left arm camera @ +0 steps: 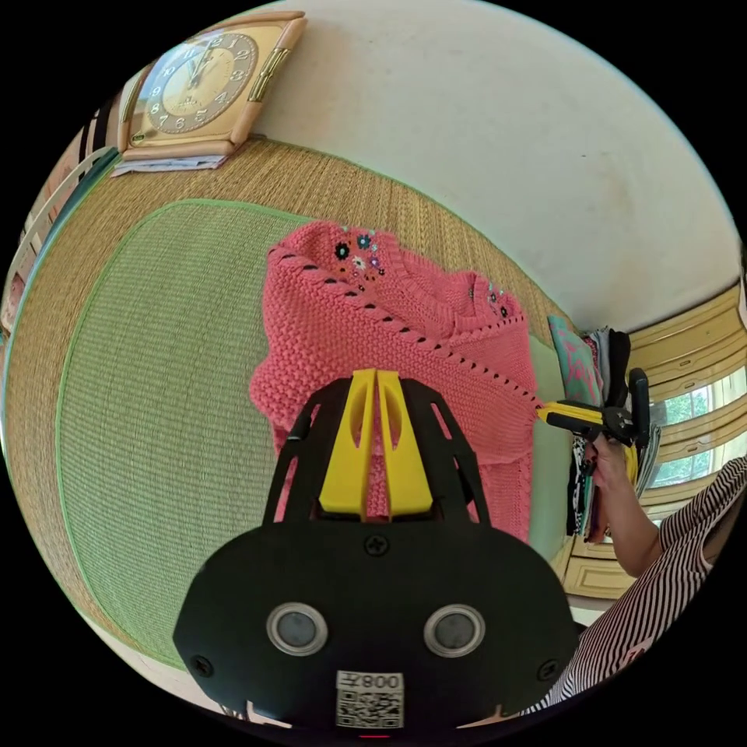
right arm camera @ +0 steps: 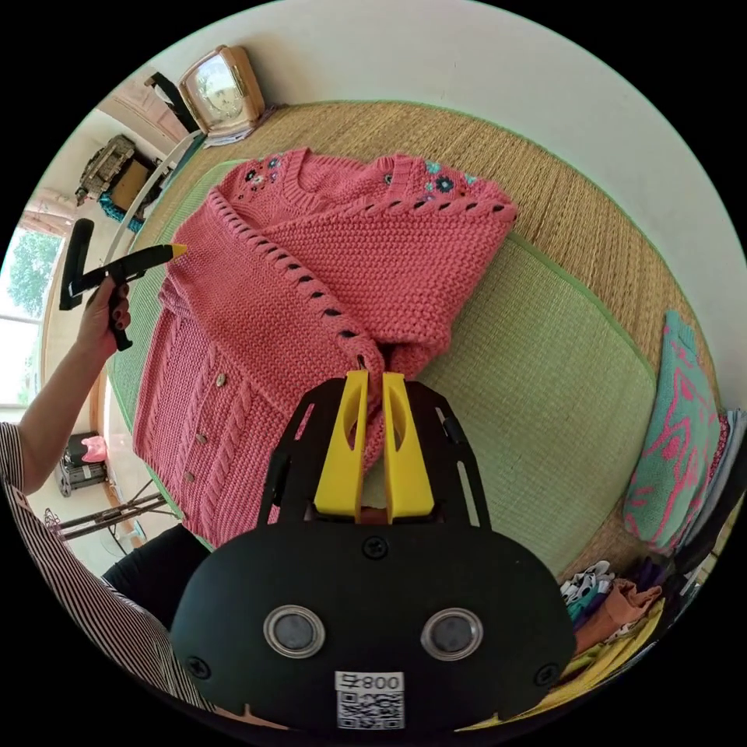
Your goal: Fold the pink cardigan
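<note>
Both sleeves are lying crossed over the pink cardigan point(right arm camera: 311, 296) on the green mat point(right arm camera: 545, 366) (lengthwise fold remaining), the left gripper point(left arm camera: 377, 381) and right gripper point(right arm camera: 372, 383) pinching its knit

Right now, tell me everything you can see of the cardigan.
The cardigan is a coral-pink chunky knit with eyelet seams, small flower embroidery by the neckline, cable panels and buttons down the front. It lies on the green mat, one sleeve folded across the chest. The right gripper pinches that sleeve's end; the left gripper grips the opposite edge.
</note>
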`<move>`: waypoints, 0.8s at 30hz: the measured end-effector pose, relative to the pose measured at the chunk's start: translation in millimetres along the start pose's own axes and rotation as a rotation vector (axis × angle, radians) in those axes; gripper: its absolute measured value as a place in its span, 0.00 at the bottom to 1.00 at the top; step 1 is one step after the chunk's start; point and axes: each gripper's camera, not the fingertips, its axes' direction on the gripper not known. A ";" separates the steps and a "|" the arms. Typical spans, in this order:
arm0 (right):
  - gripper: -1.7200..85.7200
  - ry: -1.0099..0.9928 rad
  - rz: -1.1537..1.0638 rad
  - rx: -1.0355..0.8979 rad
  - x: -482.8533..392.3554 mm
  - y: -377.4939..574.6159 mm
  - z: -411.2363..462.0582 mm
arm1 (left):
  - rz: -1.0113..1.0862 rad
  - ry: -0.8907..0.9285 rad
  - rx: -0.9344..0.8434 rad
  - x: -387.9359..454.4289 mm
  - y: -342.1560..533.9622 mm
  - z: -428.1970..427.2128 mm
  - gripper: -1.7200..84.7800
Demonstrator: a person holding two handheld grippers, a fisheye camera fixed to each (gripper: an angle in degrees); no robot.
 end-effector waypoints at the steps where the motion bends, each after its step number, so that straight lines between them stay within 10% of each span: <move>1: 0.06 -0.013 0.010 0.008 7.6 0.2 -2.3 | 0.013 -0.016 0.003 1.2 -3.9 1.6 0.02; 9: 0.07 -0.235 0.130 0.000 58.3 -5.1 32.8 | -0.068 0.018 -0.070 -23.7 -12.2 43.3 0.02; 24: 0.03 -0.069 0.012 -0.002 21.5 -16.3 108.9 | 0.018 -0.135 -0.062 -37.0 -20.7 86.9 0.02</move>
